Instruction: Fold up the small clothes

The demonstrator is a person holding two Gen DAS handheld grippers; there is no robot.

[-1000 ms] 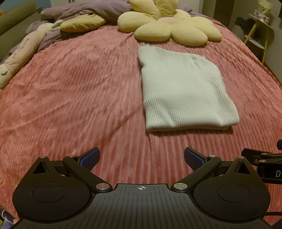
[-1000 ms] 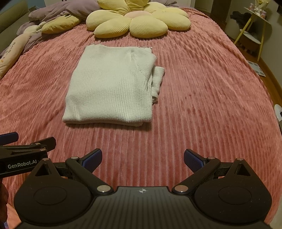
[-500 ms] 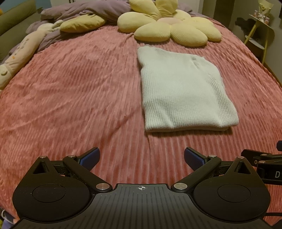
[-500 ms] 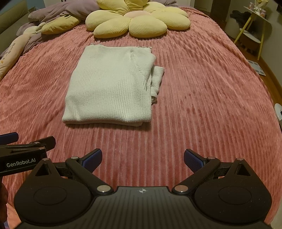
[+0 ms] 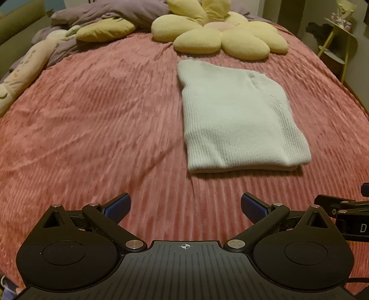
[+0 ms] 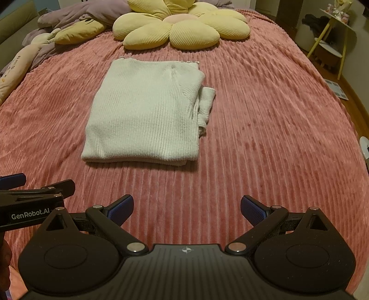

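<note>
A white ribbed knit garment point(image 5: 237, 117) point(image 6: 147, 115) lies folded into a rectangle on the pink bedspread point(image 5: 92, 127) point(image 6: 265, 129). A narrow cuff or sleeve end point(image 6: 206, 103) pokes out along its right side. My left gripper point(image 5: 185, 205) is open, held low over the bedspread short of the garment's near left corner. My right gripper point(image 6: 186, 205) is open too, short of the garment's near right corner. Neither holds anything. Each gripper's side shows at the edge of the other's view.
A yellow flower-shaped cushion point(image 5: 221, 39) point(image 6: 180, 30) lies just beyond the garment. A yellow pillow point(image 5: 105, 31), purple bedding point(image 5: 110, 16) and a long plush toy point(image 5: 25, 67) sit at the far left. A yellow side table point(image 6: 334, 39) stands off the bed's right.
Both views have shifted slightly; the garment lies as it did and both grippers stay open.
</note>
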